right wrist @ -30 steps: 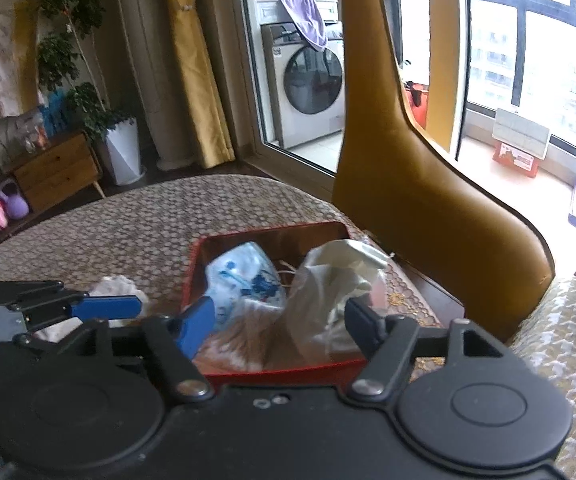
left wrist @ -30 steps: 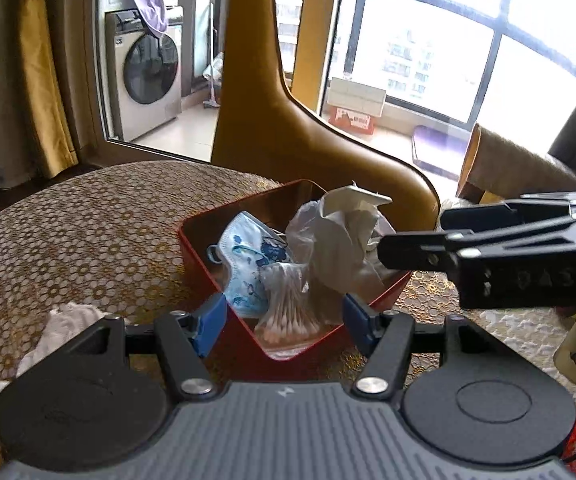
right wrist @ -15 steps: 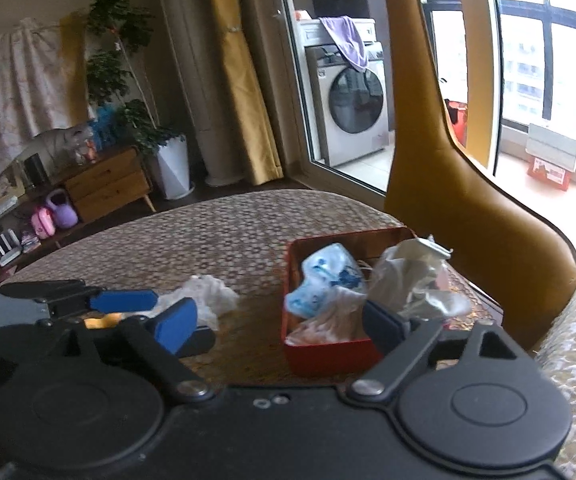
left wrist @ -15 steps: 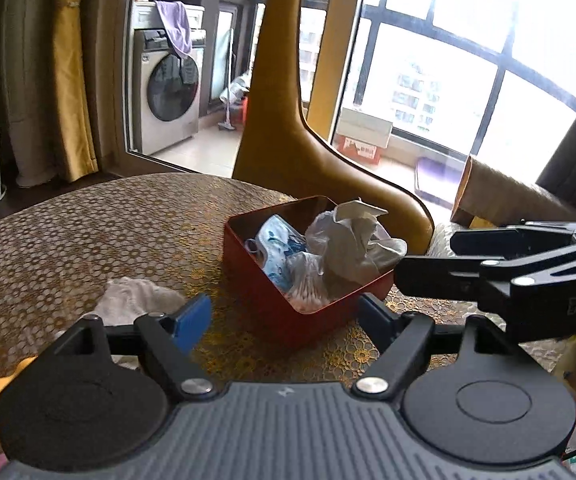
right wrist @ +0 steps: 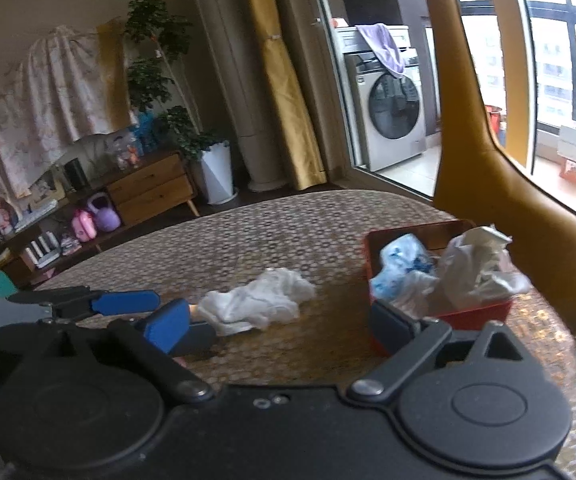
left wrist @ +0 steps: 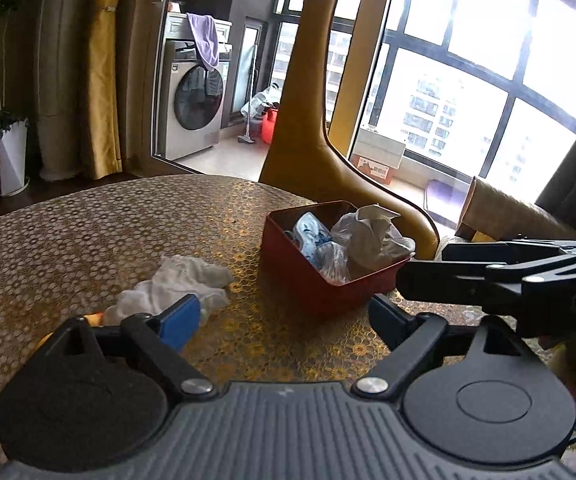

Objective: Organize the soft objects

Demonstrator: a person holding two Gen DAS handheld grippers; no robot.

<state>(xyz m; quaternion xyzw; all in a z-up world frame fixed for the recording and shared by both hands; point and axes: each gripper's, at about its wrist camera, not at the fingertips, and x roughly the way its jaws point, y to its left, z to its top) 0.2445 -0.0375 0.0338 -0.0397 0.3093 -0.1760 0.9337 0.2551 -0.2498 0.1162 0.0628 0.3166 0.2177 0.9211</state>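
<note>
A red box [left wrist: 308, 276] [right wrist: 484, 314] stands on the round table and holds a blue-white mask [left wrist: 308, 232] [right wrist: 404, 256], a clear bag of cotton swabs [left wrist: 332, 260] and crumpled white plastic [left wrist: 372, 232] [right wrist: 476, 268]. A crumpled white cloth [left wrist: 175, 284] [right wrist: 255, 300] lies on the table left of the box. My left gripper [left wrist: 283, 316] is open and empty, low over the table, its left finger in front of the cloth. My right gripper [right wrist: 283, 320] is open and empty, between cloth and box; it also shows from the side in the left wrist view [left wrist: 488, 276].
The table has a gold patterned cloth [left wrist: 87, 232]. A tan leather chair back [left wrist: 308, 120] [right wrist: 488, 160] rises right behind the box. Something orange [left wrist: 93, 318] lies by the left finger. A washing machine, curtains and a plant stand beyond the table.
Both grippers have pulled back and swung left, away from the box. The box now sits to the right and the white cloth has come into fuller view.
</note>
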